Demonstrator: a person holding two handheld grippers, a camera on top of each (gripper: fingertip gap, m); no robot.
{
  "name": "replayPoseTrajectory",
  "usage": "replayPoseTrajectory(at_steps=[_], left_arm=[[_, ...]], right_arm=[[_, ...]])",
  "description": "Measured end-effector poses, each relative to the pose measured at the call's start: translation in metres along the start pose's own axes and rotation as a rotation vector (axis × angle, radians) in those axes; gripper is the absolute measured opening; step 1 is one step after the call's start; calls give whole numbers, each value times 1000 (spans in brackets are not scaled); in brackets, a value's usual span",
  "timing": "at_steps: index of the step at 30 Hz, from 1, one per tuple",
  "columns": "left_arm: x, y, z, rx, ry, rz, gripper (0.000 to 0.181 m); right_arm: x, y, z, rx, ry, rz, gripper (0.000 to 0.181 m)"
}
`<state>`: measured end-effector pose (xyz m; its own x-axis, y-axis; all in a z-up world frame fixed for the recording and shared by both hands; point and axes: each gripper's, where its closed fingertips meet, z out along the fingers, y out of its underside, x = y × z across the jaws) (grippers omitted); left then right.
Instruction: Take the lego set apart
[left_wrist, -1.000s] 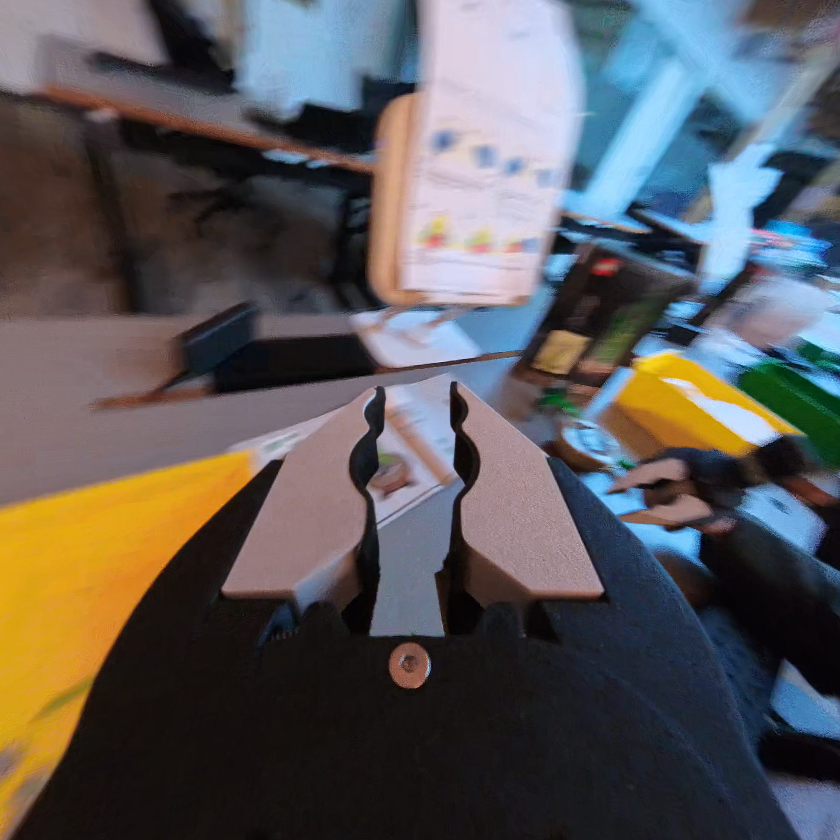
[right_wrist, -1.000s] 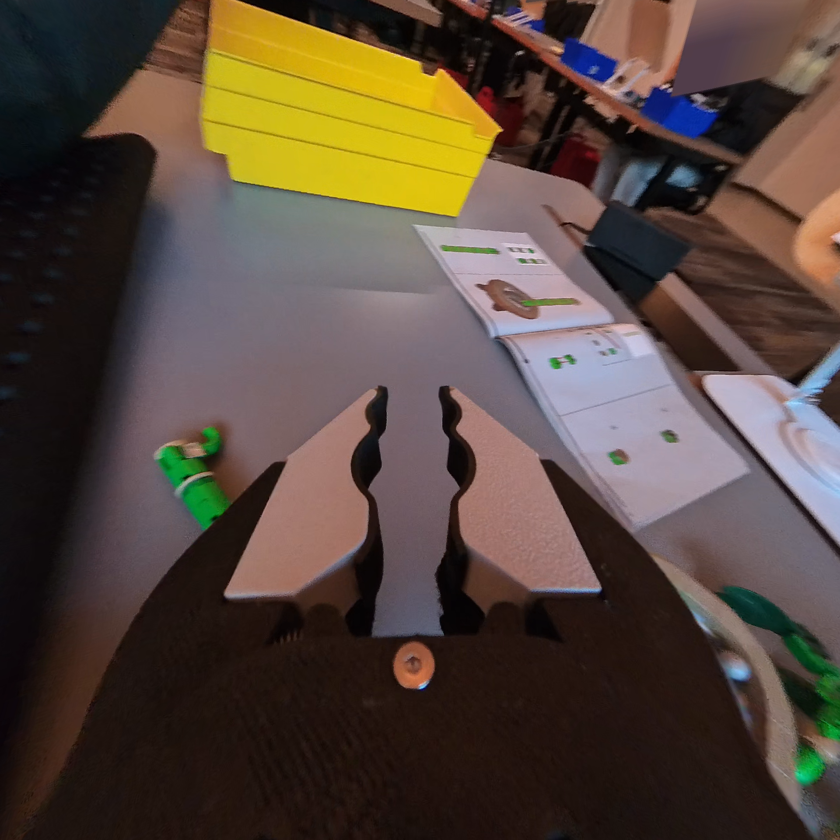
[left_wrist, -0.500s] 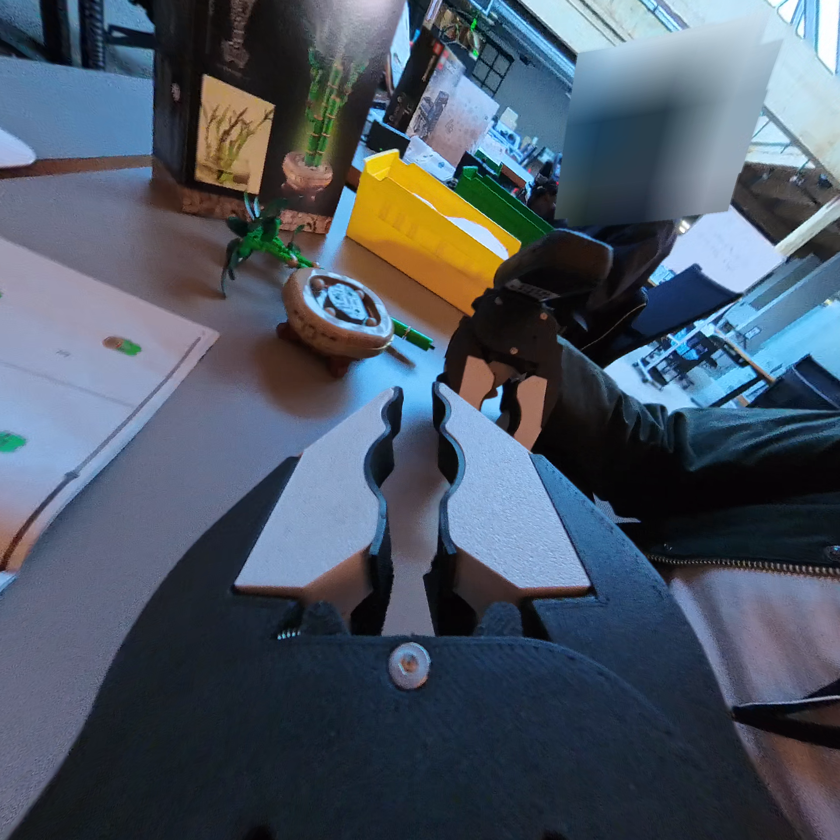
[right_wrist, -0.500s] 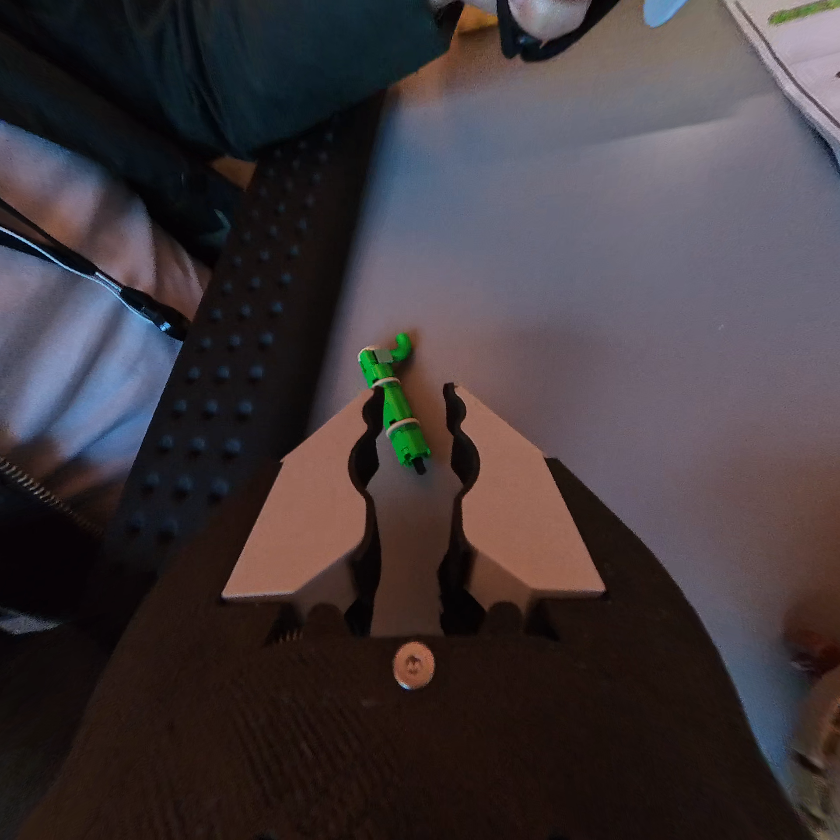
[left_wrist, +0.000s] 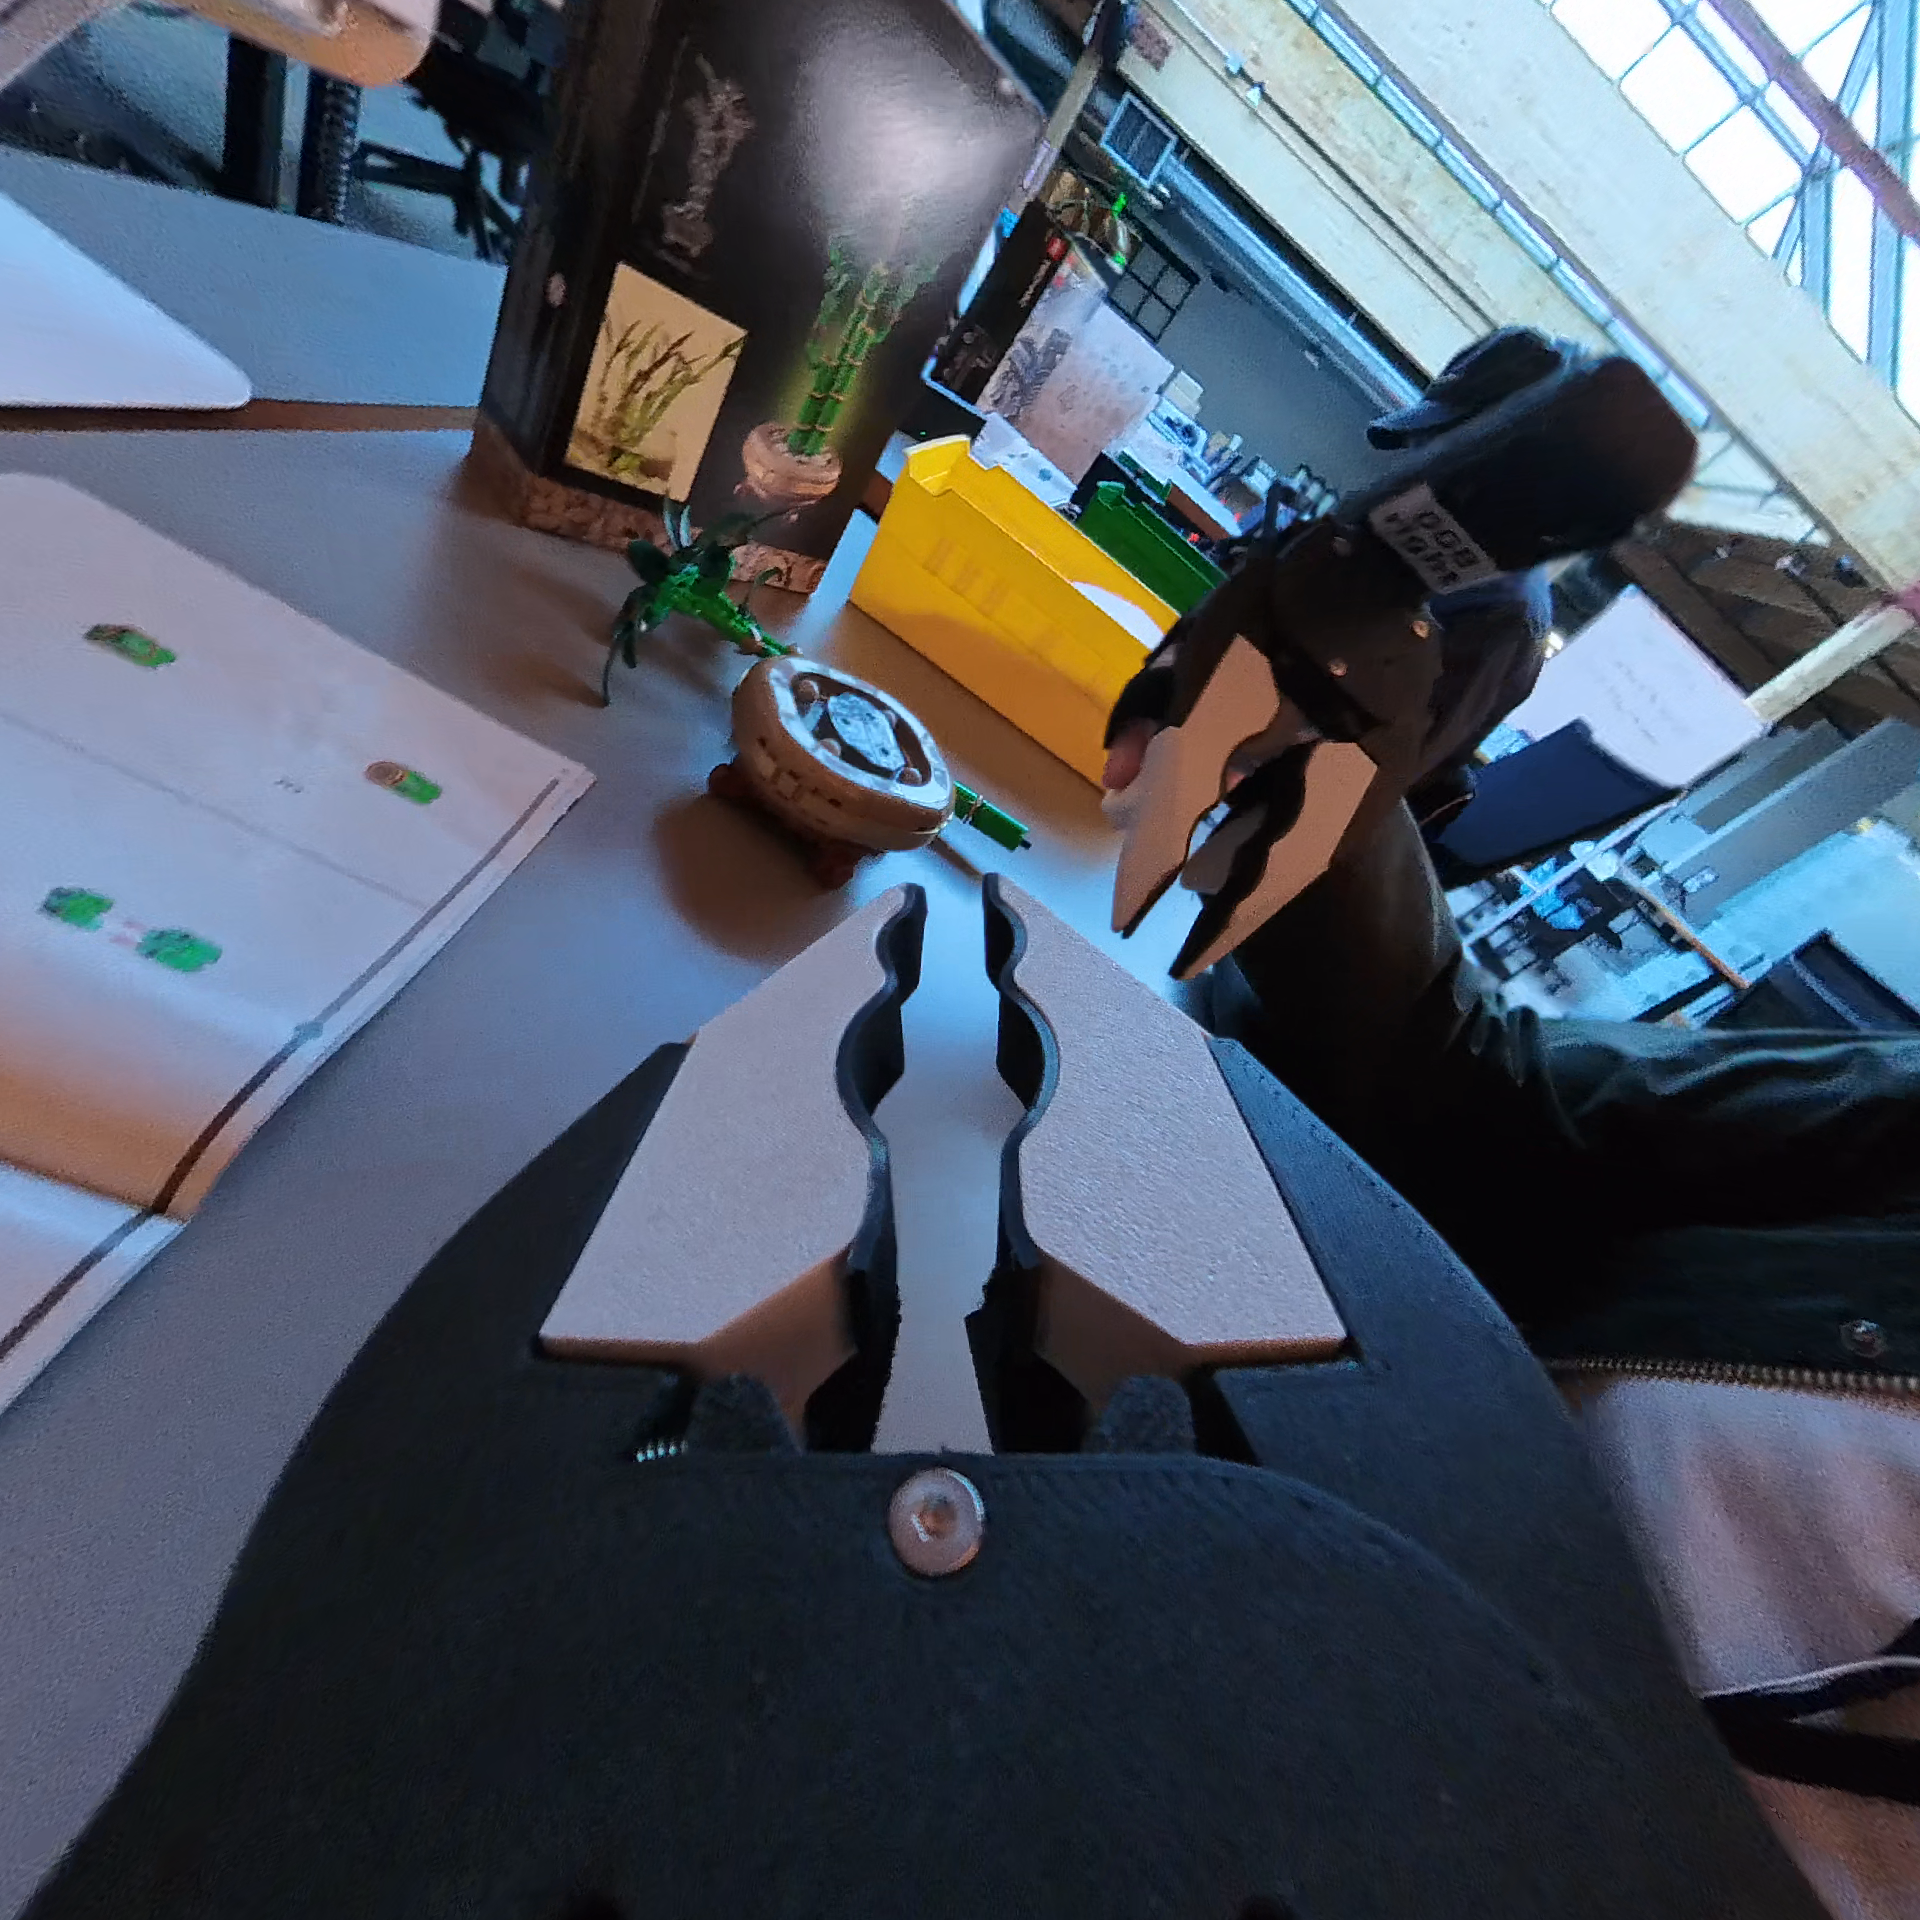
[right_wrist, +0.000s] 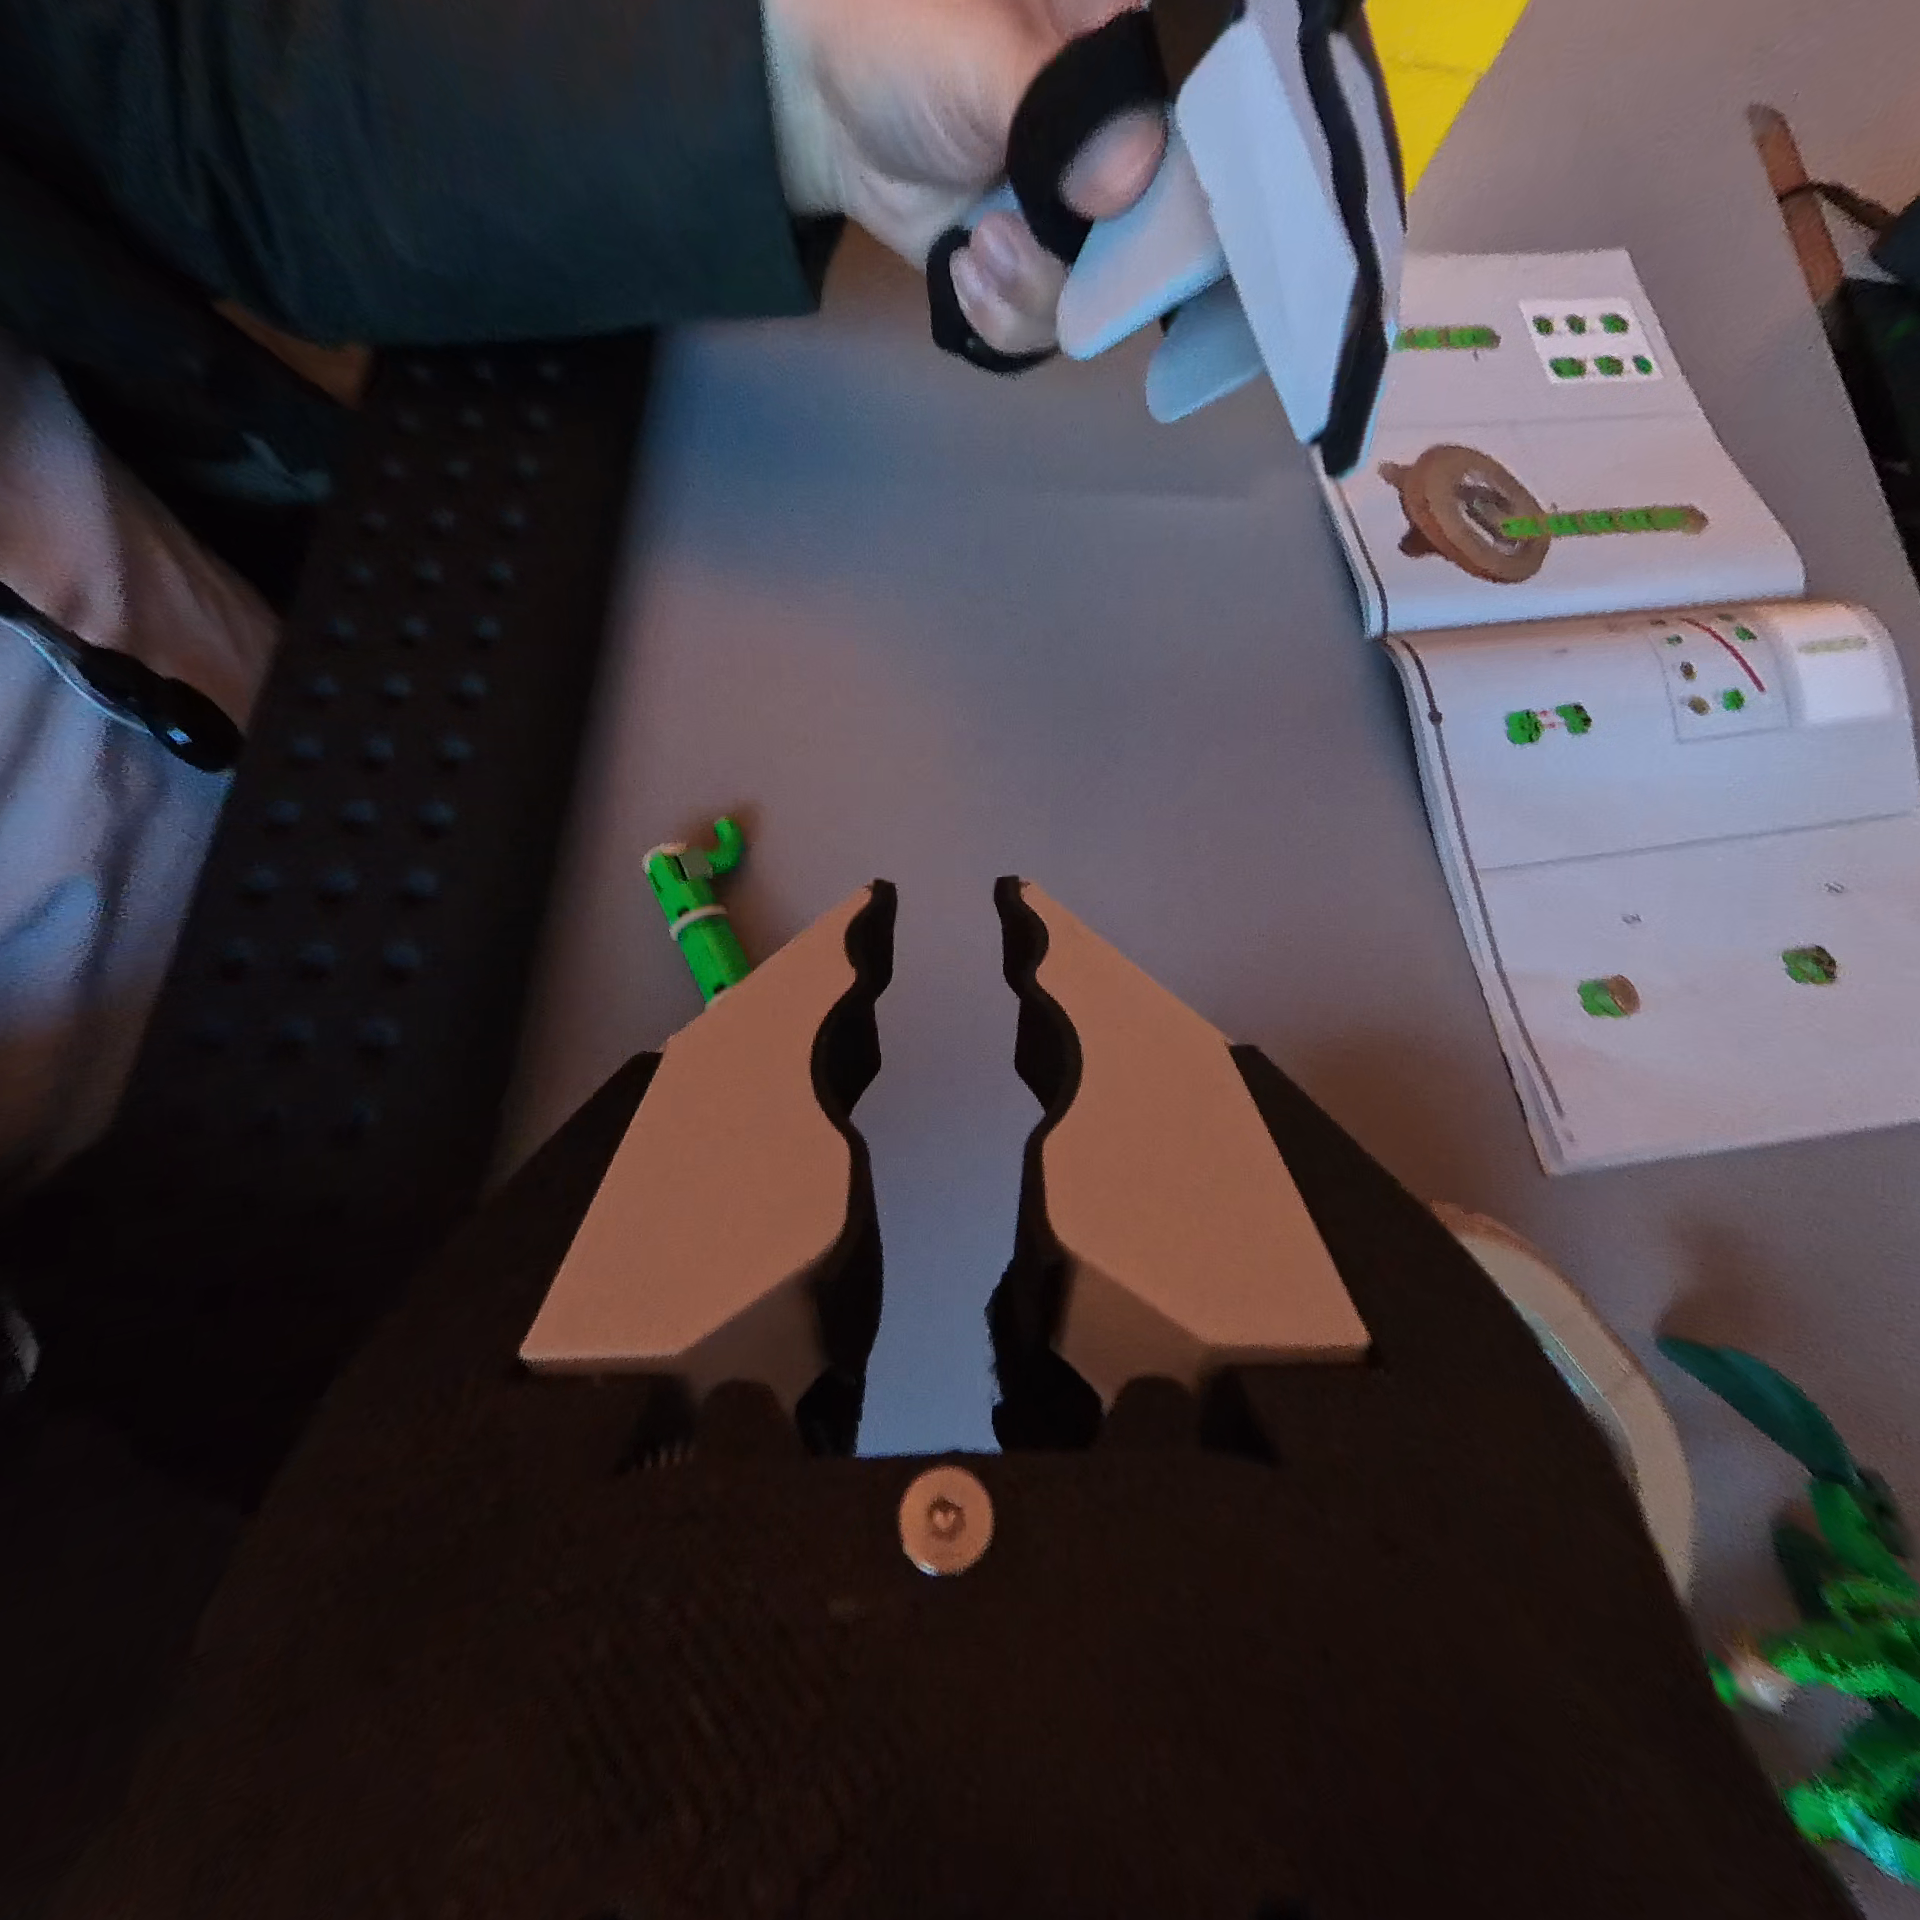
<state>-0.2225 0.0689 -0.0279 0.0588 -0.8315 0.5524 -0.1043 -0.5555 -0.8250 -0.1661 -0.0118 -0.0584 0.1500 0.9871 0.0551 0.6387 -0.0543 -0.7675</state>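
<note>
The lego set lies in parts on a grey table. A tan round pot (left_wrist: 836, 748) stands ahead of my left gripper (left_wrist: 951, 899), which is open and empty. A leafy green piece (left_wrist: 686, 597) lies behind the pot, and a green stalk end (left_wrist: 992, 821) sticks out beside it. My right gripper (right_wrist: 943, 888) is open and empty. A short green stalk piece (right_wrist: 696, 914) lies just left of its left finger, partly hidden by it. The right gripper also shows in the left wrist view (left_wrist: 1153, 945), hanging above the table. The left gripper shows in the right wrist view (right_wrist: 1335, 447), held by a hand.
An open instruction booklet (right_wrist: 1662, 831) lies on the table and also shows in the left wrist view (left_wrist: 208, 779). A dark set box (left_wrist: 748, 260), a yellow bin (left_wrist: 997, 613) and a green bin (left_wrist: 1143, 540) stand behind the pot. A black studded mat (right_wrist: 343, 831) runs along the near edge. The pot rim (right_wrist: 1600, 1382) and green leaves (right_wrist: 1849, 1662) lie at right. Across from one pair of fingers to the other is roughly 11 cm. From my right tips it is roughly 10 cm to the short green stalk piece (right_wrist: 696, 914); from my left, 20 cm.
Both views swung round over the second. The green stalk piece lay between my right fingertips half a second ago and now lies left of them. The left gripper has come into the right view.
</note>
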Motion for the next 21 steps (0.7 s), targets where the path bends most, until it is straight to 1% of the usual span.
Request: replayPoseTrajectory(at_steps=[2, 5, 7, 9, 11, 13, 15, 17, 19, 21], left_arm=[[6, 0, 4, -19, -13, 68, 9], [13, 0, 6, -46, -39, 151, 8], [14, -2, 6, -55, -62, 178, 8], [15, -5, 4, -35, -66, 182, 7], [8, -4, 2, -26, -80, 173, 7], [-2, -1, -3, -31, -106, 168, 6], [-10, -1, -8, -41, -138, 166, 6], [-11, -5, -12, -31, -149, 180, 6], [-9, -9, -16, -19, -158, 200, 6], [-5, -12, -18, -14, -157, 211, 7]], right_arm=[[-2, -5, 6, 60, -57, 28, 18], [-8, 5, 11, 41, -112, 86, 19], [-11, 4, 5, 49, -99, 60, 19], [-13, -13, -14, 97, -56, 21, 19], [-18, -33, -50, 139, 31, -17, 23], [-33, -41, -95, 128, 146, -57, 26], [-50, -31, -144, 72, 309, -66, 28], [-75, -14, -190, 31, 461, -23, 28], [-106, -6, -225, 66, 589, 8, 27], [-138, -3, -248, 115, 700, 28, 26]])
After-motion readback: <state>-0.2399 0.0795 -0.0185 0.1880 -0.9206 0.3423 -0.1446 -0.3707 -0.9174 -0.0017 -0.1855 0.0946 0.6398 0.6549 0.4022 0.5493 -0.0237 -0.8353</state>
